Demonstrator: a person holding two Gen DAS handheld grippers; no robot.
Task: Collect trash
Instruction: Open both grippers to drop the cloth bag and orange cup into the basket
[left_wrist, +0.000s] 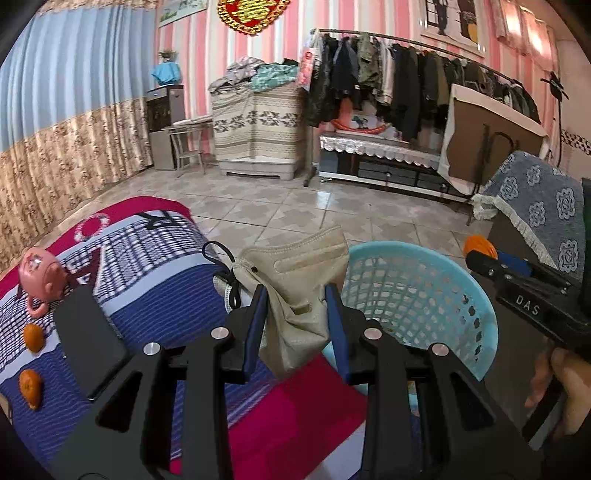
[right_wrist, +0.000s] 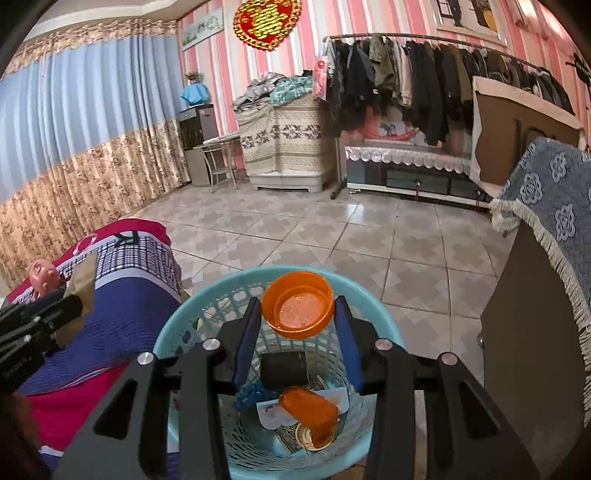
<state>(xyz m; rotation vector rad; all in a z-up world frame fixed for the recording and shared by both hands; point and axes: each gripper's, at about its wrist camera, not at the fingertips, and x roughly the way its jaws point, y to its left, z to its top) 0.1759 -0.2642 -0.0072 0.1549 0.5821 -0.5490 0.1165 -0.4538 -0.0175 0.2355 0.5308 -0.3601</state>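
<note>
My left gripper (left_wrist: 296, 295) is shut on a beige face mask (left_wrist: 295, 280) with black ear loops, held above the bed edge just left of the light blue trash basket (left_wrist: 424, 291). My right gripper (right_wrist: 297, 308) is shut on an orange plastic lid (right_wrist: 298, 308), held over the mouth of the basket (right_wrist: 184, 332). Inside the basket lie an orange wrapper (right_wrist: 310, 410), a black object (right_wrist: 284, 367) and paper scraps. The right gripper also shows in the left wrist view (left_wrist: 491, 258) with the orange lid (left_wrist: 479, 245). The left gripper with the mask shows in the right wrist view (right_wrist: 70, 306).
The bed's blue and red blanket (left_wrist: 155, 306) holds a pink toy (left_wrist: 38, 275), two orange pieces (left_wrist: 32, 360) and a black flat object (left_wrist: 90, 339). A cabinet with a blue cover (right_wrist: 546, 266) stands right of the basket. Tiled floor (right_wrist: 314, 229) lies beyond.
</note>
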